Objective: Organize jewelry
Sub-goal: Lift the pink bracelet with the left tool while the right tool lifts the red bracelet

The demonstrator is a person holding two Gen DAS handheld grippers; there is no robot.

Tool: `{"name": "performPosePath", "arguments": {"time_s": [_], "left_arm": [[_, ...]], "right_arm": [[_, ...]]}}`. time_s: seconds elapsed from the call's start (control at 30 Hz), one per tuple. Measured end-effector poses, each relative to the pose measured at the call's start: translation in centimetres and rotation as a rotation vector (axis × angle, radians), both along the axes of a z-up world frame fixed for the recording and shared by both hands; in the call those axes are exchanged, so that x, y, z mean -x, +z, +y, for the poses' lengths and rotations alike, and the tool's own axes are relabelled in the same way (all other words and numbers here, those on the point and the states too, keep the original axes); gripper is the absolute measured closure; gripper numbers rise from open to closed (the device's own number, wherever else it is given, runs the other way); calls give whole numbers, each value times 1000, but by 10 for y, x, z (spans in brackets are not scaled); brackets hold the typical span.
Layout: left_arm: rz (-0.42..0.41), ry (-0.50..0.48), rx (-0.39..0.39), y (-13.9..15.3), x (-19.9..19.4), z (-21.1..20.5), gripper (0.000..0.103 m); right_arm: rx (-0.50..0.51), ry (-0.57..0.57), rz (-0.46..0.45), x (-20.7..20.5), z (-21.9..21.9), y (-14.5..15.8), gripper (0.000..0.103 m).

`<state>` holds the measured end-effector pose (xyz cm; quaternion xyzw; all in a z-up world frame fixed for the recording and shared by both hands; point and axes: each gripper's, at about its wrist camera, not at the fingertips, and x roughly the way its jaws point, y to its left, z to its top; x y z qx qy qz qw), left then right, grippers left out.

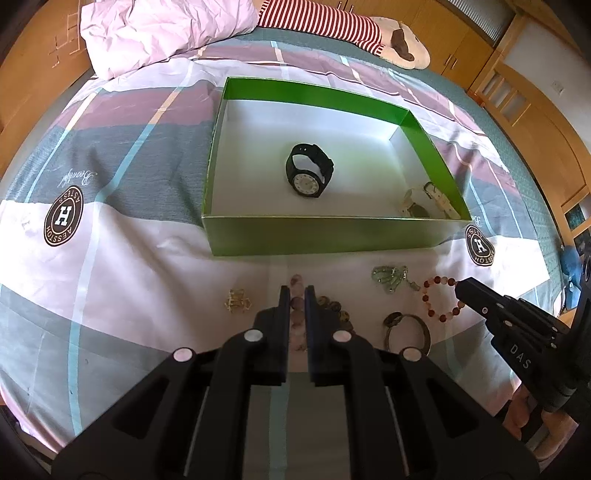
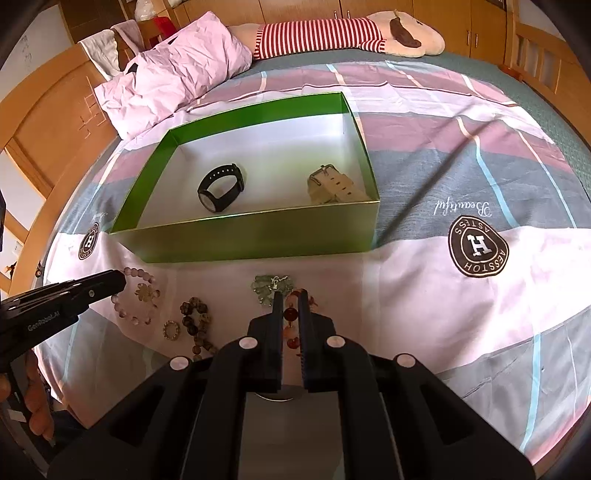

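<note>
Bedspread [image 1: 147,266] bears green box [image 1: 332,236]; black watch [image 1: 308,171] and beige watch [image 2: 332,184] are seen inside. Bead bracelets [image 2: 140,295] lie before it. Left gripper [image 1: 297,291] and right gripper [image 2: 290,295] jaws are pressed together, nothing held.

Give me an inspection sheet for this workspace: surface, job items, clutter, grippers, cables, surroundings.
Surface: bed with patterned bedspread, fairly flat.
Job's things: green box holding black watch and pale-strapped watch; on the spread in front of it, red bead bracelet, pale purple bead bracelet, dark bead bracelet, green necklace, bangle, small gold piece.
Clutter: pink pillow, striped plush toy at the far end.
Grippers: left gripper and right gripper both shut, over beads; hold unclear.
Cables: nothing seen.
Surroundings: wooden cabinets.
</note>
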<state>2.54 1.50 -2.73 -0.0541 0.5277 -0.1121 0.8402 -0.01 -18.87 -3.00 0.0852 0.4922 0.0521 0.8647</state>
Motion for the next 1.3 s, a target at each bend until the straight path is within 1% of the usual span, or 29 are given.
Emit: {"name": "performPosePath", "arguments": {"time_s": [0.23,0.8,1.3], "left_arm": [[-16,3,-27,2,1,-1,95],[-23,-17,-47,2,3,-7,95],[-21,-12,-36,3,3,-6,95]], "right_arm": [[10,-3,2,0,0,-2,96],[28,13,2,2,6,-3,96],[28,20,3,4,8,-3,96]]}}
